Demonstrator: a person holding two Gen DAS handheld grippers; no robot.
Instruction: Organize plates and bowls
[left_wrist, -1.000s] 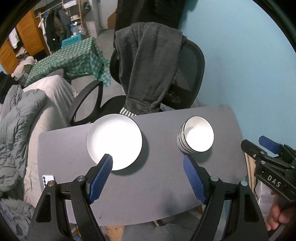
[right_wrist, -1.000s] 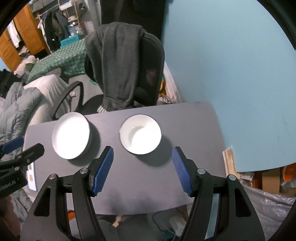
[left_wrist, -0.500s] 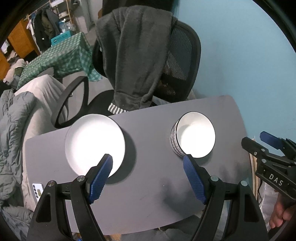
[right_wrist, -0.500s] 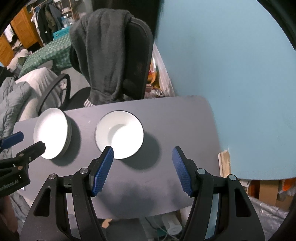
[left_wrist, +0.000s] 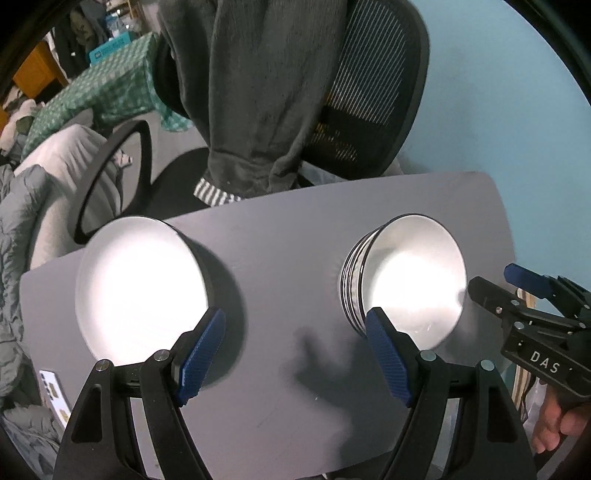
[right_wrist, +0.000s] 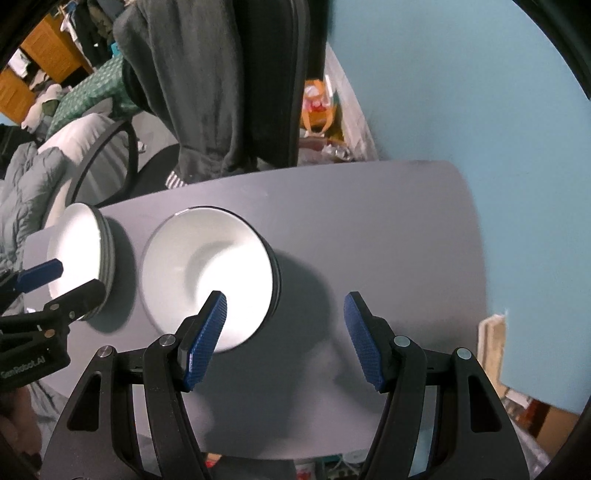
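Below, plate stack (left_wrist: 140, 291) by wide left hand-held gripper (left_wrist: 295, 354), bowl stack (right_wrist: 207, 273) by wide right hand-held gripper (right_wrist: 284, 336)

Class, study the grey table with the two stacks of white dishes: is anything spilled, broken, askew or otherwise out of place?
Nothing stands out. The stack of plates and the stack of bowls sit upright and apart on the grey table, each evenly nested. No spill or chip shows. Glare washes out the dish surfaces, so fine cracks cannot be ruled out.

On the grey table (left_wrist: 280, 266): one stack of plates (left_wrist: 140, 284), one stack of bowls (left_wrist: 406, 284), two grippers above.
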